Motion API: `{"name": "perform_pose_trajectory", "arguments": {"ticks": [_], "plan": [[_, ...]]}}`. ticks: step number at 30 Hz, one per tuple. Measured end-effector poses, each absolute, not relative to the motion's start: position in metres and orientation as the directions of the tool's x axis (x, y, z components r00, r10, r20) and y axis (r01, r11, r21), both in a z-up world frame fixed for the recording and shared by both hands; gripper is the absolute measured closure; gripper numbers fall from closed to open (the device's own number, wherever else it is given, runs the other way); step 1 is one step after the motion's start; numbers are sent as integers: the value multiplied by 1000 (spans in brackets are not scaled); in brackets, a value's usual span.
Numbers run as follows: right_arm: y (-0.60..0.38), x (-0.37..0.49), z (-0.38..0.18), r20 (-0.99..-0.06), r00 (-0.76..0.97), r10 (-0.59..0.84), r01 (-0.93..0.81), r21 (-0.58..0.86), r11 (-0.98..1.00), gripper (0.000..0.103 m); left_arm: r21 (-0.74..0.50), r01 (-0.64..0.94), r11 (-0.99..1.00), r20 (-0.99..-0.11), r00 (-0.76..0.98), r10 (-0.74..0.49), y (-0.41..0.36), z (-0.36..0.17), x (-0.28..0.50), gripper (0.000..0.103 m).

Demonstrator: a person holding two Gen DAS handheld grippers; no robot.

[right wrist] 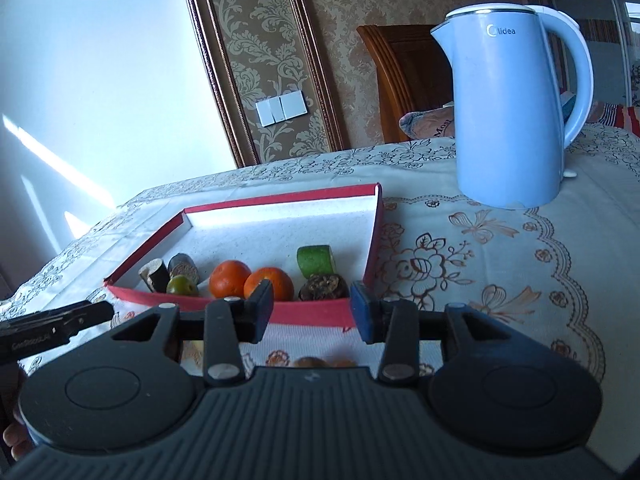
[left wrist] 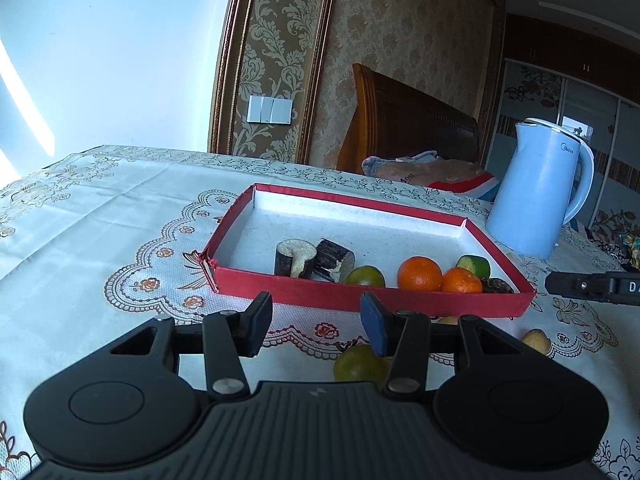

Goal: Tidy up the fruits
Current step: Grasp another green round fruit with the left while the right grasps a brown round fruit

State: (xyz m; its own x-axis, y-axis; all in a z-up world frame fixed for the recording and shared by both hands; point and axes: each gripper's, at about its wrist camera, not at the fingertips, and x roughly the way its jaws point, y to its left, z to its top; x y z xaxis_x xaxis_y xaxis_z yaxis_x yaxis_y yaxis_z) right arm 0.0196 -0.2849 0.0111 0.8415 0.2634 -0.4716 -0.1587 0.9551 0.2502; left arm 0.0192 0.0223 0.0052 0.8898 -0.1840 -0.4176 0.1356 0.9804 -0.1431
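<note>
Right wrist: red tray (right wrist: 320,312) of fruit just beyond empty, parted right tool (right wrist: 312,312).

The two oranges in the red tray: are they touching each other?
Touching. In the right wrist view the left orange and right orange overlap with no gap inside the red tray; the left wrist view agrees.

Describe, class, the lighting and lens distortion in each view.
Left wrist: sunlit streaks glare on the white wall, the door frame bows from the fisheye. Right wrist: the kettle leans, and fruit under the claw is blurred.
</note>
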Motion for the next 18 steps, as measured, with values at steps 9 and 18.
{"name": "perform_pose_trajectory", "arguments": {"ticks": [9, 18], "plan": [[-260, 1, -7, -548, 807, 222, -185, 123, 975, 58, -90, 122, 988, -489, 859, -150, 1, -2, 21, 46], [-249, 26, -22, -622, 759, 191, -162, 102, 981, 64, -42, 97, 994, -551, 828, -104, -13, -9, 33, 33]]}}
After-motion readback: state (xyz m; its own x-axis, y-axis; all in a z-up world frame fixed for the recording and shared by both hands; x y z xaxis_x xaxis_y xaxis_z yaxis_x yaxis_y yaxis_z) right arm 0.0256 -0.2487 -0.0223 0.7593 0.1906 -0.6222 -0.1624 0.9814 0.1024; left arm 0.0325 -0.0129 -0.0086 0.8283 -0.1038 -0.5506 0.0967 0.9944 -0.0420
